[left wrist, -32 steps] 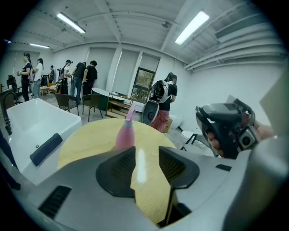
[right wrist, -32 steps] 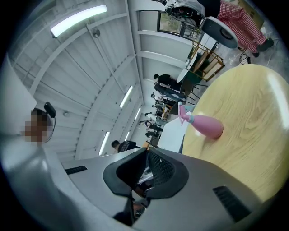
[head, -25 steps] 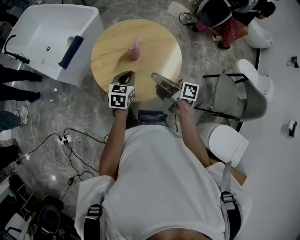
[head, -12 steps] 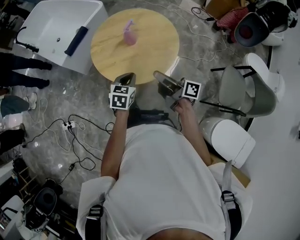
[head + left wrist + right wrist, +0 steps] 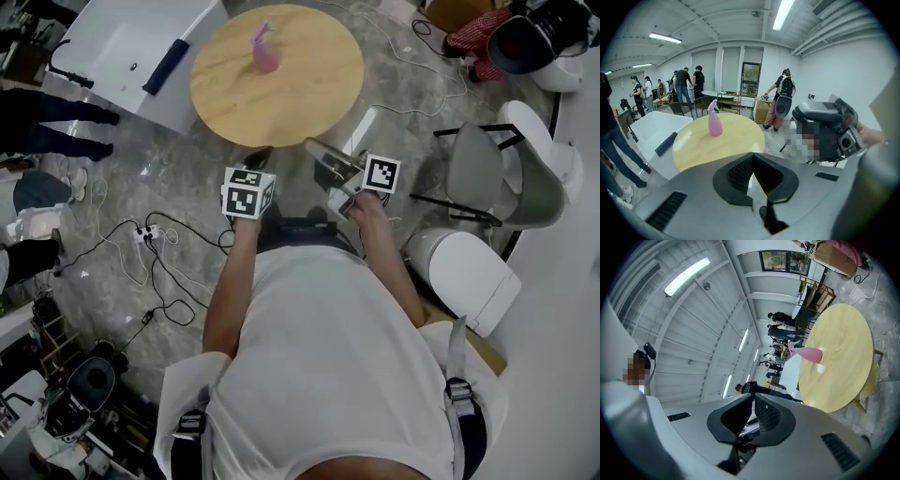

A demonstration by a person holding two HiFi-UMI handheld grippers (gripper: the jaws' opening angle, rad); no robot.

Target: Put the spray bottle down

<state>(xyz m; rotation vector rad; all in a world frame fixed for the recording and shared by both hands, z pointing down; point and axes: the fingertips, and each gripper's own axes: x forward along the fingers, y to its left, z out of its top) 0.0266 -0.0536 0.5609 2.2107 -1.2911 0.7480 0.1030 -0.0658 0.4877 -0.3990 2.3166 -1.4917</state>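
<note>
The pink spray bottle (image 5: 265,50) stands upright on the round wooden table (image 5: 309,84), with nothing touching it. My left gripper (image 5: 258,154) is shut and empty, held over the floor just short of the table's near edge. My right gripper (image 5: 315,148) is beside it, jaws together and also empty. In the left gripper view the spray bottle (image 5: 714,123) stands well beyond the closed left gripper (image 5: 751,155), on the table (image 5: 736,140). The right gripper view is rolled sideways and shows the spray bottle (image 5: 809,354) on the table (image 5: 843,371), far past the right gripper (image 5: 753,396).
A white tub (image 5: 112,42) with a dark bar (image 5: 165,66) on it stands left of the table. A grey chair (image 5: 497,178) and white fixtures (image 5: 466,277) are on the right. Cables and a power strip (image 5: 148,234) lie on the floor at left. People (image 5: 47,117) stand at the left edge.
Both grippers have drawn back from the table, from over its near edge to over the floor. The spray bottle stays upright on the table.
</note>
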